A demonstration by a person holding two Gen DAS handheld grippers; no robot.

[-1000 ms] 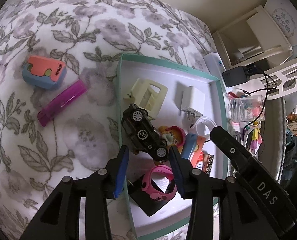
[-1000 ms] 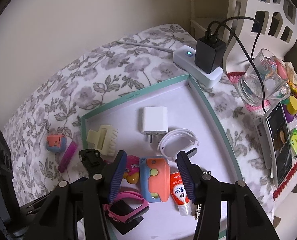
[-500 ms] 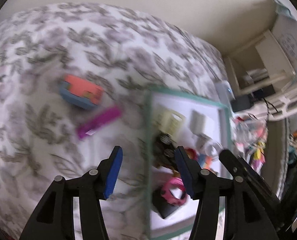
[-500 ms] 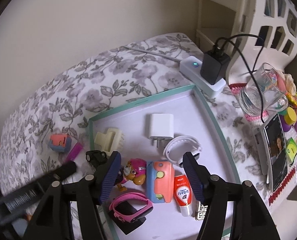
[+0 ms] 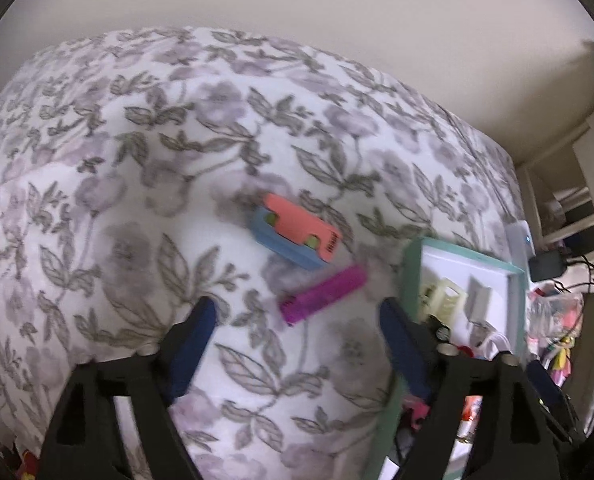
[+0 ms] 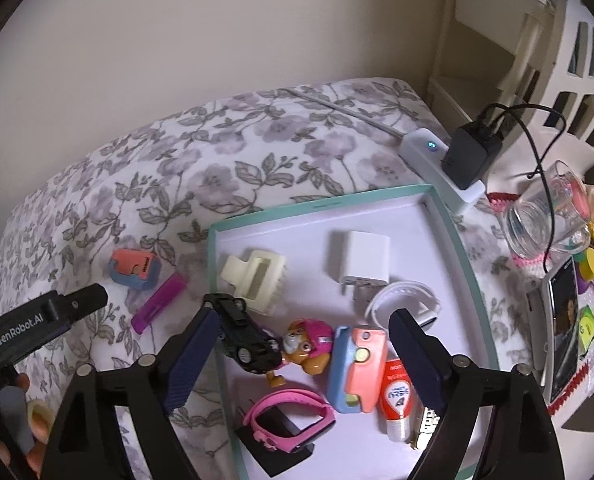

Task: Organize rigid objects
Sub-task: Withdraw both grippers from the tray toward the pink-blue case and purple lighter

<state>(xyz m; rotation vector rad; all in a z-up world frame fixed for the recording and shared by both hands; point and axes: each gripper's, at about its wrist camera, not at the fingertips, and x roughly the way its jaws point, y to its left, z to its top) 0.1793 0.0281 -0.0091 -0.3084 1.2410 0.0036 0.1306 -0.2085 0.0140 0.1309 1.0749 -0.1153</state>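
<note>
**Left gripper lines up on the purple stick**

The left gripper (image 5: 293, 316), jaws wide and empty, faces a purple stick (image 5: 323, 294) beside the teal tray (image 6: 453, 236), probably to collect it. The right gripper (image 6: 303, 336) hovers open, empty, over the tray's toys

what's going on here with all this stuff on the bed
A person with two handheld grippers is sorting small items into a teal-rimmed tray. Both grippers are open and empty. The left gripper points at a purple lighter and a coral-and-blue block lying outside the tray on the floral cloth.
</note>
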